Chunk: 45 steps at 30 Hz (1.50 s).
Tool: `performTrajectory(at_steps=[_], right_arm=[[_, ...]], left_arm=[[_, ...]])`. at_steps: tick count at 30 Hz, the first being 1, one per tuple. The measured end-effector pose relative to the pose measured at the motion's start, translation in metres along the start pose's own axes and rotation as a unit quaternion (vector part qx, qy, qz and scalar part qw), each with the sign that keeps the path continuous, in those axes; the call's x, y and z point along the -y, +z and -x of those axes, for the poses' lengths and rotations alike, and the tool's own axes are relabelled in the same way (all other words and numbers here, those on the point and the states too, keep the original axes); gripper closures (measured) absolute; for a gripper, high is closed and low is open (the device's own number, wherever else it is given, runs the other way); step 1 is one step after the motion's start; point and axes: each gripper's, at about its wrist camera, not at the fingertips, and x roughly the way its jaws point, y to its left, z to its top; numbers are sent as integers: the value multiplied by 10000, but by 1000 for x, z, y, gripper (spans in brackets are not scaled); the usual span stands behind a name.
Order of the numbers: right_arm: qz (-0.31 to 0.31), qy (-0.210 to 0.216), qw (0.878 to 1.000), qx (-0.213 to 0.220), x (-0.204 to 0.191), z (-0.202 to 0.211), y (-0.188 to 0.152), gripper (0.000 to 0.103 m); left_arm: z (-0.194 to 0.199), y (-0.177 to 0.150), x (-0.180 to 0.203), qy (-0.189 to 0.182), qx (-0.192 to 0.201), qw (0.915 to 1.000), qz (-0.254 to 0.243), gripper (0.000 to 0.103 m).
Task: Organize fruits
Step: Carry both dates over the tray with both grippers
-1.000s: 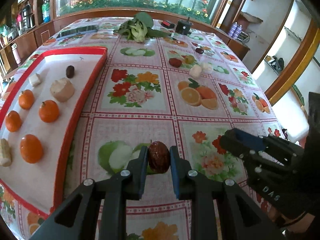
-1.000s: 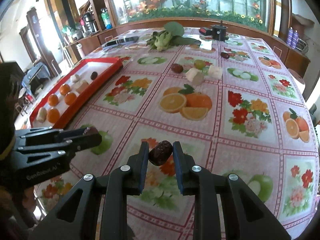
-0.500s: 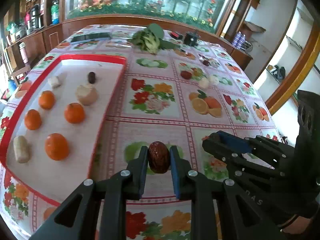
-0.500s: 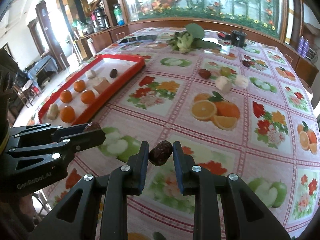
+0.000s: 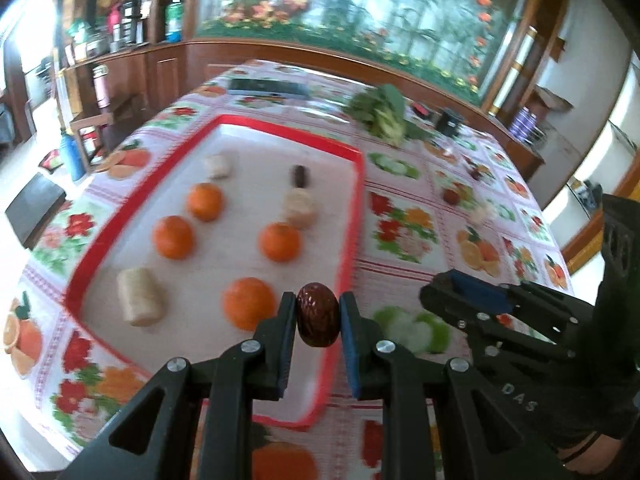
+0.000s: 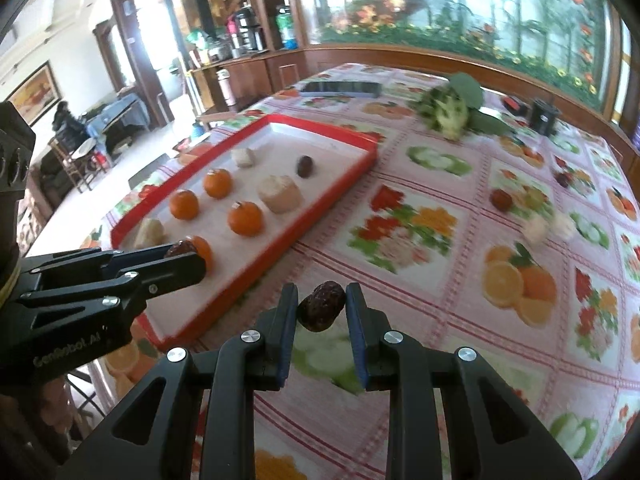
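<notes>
Evidently mid-transport: left claw [image 5: 318, 316] gripped a date [image 5: 317, 314] at lower centre above the red tray [image 5: 352, 216]; right claw [image 6: 322, 308] gripped another date [image 6: 322, 307]. Next: placement beside the tray's date [image 5: 299, 176].

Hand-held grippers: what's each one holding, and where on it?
The left hand-held gripper pinches a red date across its sides; the right hand-held gripper pinches another date likewise.
</notes>
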Motion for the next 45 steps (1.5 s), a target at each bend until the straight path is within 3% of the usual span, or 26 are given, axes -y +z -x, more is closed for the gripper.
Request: performTrajectory(at_steps=[8, 16, 45], right_arm=[[425, 247, 9988, 2, -36, -22, 25, 79], [756, 412, 9961, -195, -60, -49, 31, 79], [635, 476, 9950, -607, -52, -85, 26, 79]], left_arm=[[-3, 8, -48, 452, 80, 9983, 365, 79], [-18, 10, -73, 610, -27, 9967, 534, 79], [-51, 16, -61, 697, -290, 9969, 238, 79]])
